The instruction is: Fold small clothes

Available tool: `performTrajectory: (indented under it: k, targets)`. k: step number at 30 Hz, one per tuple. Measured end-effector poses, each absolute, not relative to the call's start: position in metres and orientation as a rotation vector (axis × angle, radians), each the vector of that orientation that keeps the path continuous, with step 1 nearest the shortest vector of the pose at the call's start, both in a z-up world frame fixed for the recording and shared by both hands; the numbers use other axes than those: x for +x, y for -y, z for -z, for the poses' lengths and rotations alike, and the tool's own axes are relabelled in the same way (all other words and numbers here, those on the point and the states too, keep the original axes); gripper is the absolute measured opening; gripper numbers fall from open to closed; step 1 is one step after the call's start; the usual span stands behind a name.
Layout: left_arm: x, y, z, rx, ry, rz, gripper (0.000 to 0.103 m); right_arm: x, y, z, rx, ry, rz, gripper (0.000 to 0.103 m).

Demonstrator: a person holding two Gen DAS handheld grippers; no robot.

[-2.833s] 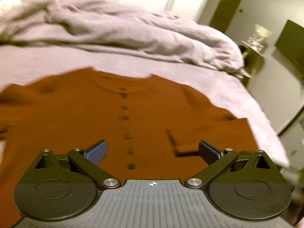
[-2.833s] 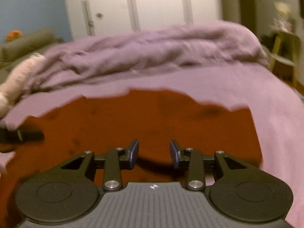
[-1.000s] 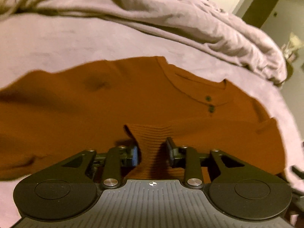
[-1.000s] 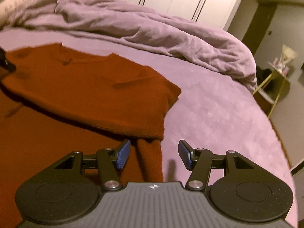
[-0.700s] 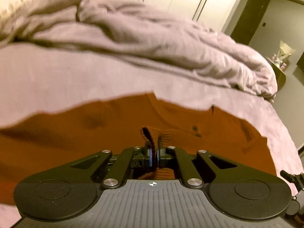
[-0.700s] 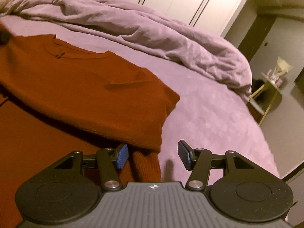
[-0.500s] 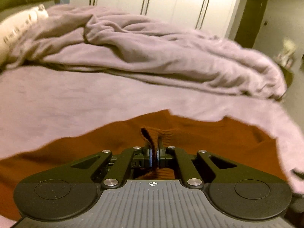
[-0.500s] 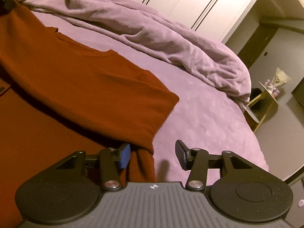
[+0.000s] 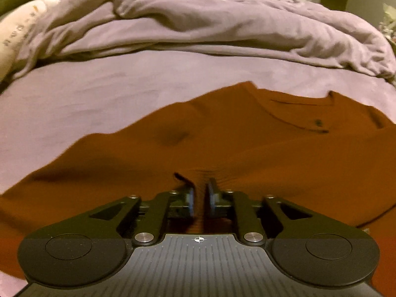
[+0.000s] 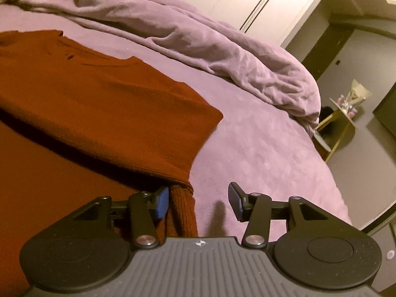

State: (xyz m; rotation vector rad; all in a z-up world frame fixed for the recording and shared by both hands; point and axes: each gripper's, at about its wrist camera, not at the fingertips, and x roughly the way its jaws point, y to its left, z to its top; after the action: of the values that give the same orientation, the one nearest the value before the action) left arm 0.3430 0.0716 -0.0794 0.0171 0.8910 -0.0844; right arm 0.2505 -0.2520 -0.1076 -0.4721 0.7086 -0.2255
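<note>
On the bed (image 10: 259, 133), the shirt (image 9: 222, 148) lies ahead: the left tool (image 9: 200, 199) is opening, a ribbed fold between its pads, while the right tool (image 10: 198, 204), also opening, straddles the cuff (image 10: 182, 210) at 9 o'clock, ungripped.

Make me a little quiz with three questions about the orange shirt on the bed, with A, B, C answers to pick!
1. Where does the shirt lie?
A. on the bed sheet
B. on the floor
C. on the side table

2. What colour is the rumpled blanket?
A. green
B. pale purple
C. black

3. How does the right gripper stand?
A. shut tight
B. wide apart, opening, ribbed cuff beside one finger
C. holding a cup

Answers: 1 A, the shirt is spread on the sheet. 2 B, it looks lilac. 3 B, a clear gap shows between its fingers.
</note>
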Motion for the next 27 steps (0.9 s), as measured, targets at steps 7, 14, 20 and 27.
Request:
performTrajectory:
  k: [7, 14, 20, 27]
  targets:
    - [0.327, -0.112, 0.063, -0.056, -0.884, 0.011, 0.041, 0.236, 0.254, 0.097, -0.455, -0.694, 0.188, 0.057]
    - [0.313, -0.098, 0.064, -0.059, -0.915, 0.133, 0.055, 0.211, 0.229, 0.078, -0.510, -0.616, 0.123, 0.057]
    - [0.318, -0.083, 0.073, -0.060, -0.919, 0.128, 0.058, 0.226, 0.218, 0.080, -0.549, -0.590, 0.139, 0.057]
    - [0.322, -0.075, 0.078, -0.042, -0.912, 0.115, 0.068, 0.246, 0.234, 0.113, -0.607, -0.678, 0.199, 0.060]
